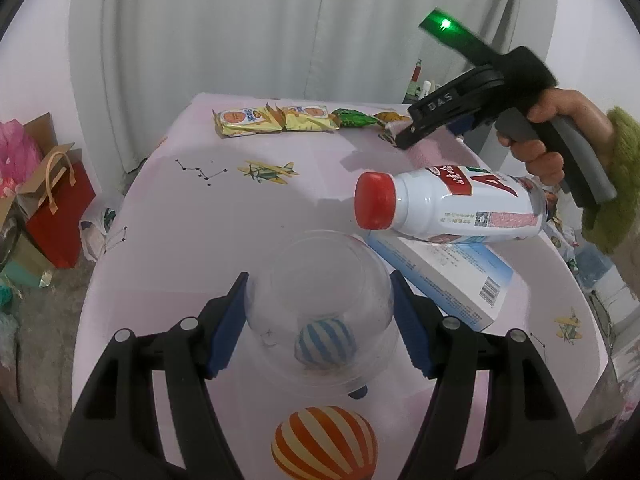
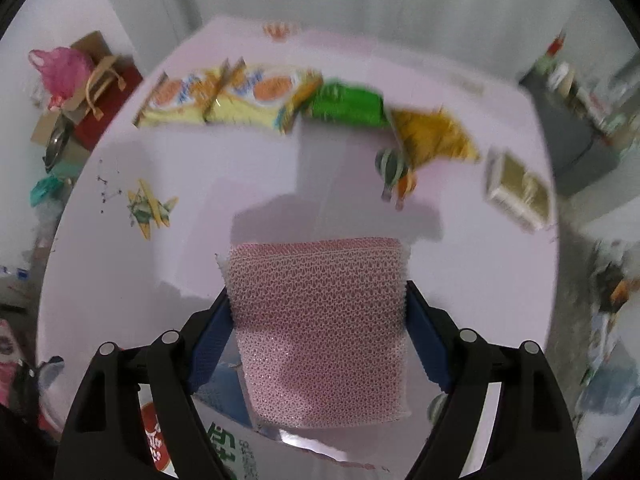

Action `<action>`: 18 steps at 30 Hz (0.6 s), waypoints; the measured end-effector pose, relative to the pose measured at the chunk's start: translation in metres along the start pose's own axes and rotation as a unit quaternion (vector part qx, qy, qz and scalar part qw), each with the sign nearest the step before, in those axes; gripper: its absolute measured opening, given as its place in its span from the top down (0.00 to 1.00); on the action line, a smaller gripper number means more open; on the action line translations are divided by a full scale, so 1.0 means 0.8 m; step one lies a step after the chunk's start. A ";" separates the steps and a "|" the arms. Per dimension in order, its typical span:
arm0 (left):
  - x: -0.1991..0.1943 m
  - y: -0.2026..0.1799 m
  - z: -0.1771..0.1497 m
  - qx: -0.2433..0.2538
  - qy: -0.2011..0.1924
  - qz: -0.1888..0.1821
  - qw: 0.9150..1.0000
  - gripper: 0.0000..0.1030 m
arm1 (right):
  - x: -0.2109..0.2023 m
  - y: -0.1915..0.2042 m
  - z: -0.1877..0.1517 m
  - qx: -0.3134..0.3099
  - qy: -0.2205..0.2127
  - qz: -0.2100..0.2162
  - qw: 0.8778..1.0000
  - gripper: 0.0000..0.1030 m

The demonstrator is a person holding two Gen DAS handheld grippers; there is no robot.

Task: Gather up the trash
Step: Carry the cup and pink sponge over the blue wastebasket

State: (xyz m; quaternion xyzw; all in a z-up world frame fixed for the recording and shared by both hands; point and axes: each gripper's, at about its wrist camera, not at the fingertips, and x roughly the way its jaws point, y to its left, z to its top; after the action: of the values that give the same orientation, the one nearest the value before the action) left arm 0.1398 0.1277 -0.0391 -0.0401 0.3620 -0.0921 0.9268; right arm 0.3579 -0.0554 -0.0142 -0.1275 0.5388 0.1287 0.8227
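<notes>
Jaws of the left gripper (image 1: 318,320) stand either side of a clear plastic cup (image 1: 320,304), their blue pads against its walls, so it looks pinched rather than merely flanked; the cup sits over the table (image 1: 208,216) toward its near edge. Such a cup is likely very light, thin and springy: too hard a squeeze would buckle it, and a smooth wall can slip, so a hold low on the body, where it is stiffer, seems safest.

Jaws of the right gripper (image 2: 320,312) are spread wide around a pink mesh scrubbing pad (image 2: 324,328) and touch its two side edges. It hangs above the table, so I judge it gripped. It should be soft, light and compressible, with a rough net that grips well; holding it across its width suits it.

Not yet collected: a white bottle with a red cap (image 1: 444,208) lies on its side atop a blue-and-white flat box (image 1: 444,280) toward the table's right edge. The bottle may roll and looks light if empty; its waist is the natural place to take it. The box is stiff and thin, best taken by an edge. Along the far edge lie yellow snack packets (image 1: 276,120), a green wrapper (image 1: 354,118) and an orange wrapper (image 2: 434,136), all presumably crinkly and slippery, with a small gold box (image 2: 520,196) toward the far right corner.
</notes>
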 end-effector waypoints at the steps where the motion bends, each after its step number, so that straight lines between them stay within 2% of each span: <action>1: 0.000 -0.001 0.000 0.002 0.000 0.002 1.000 0.37 | -0.009 0.003 -0.003 -0.002 -0.016 -0.004 1.000 0.24; 8: -0.010 -0.010 -0.001 0.012 -0.012 0.017 1.000 0.37 | -0.068 0.012 -0.007 0.003 -0.124 -0.013 0.992 0.24; 13: -0.021 -0.011 -0.001 0.018 -0.020 0.026 0.999 0.37 | -0.107 0.013 -0.014 0.031 -0.183 0.010 0.983 0.24; 18: -0.037 -0.010 0.004 0.016 -0.030 0.027 0.999 0.37 | -0.166 0.001 -0.038 0.059 -0.242 0.038 0.968 0.24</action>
State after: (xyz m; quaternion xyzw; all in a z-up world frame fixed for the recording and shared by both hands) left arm 0.1196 0.1254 -0.0161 -0.0187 0.3336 -0.0717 0.9398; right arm 0.2804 -0.0748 0.0961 -0.0233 0.3346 0.1548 0.9293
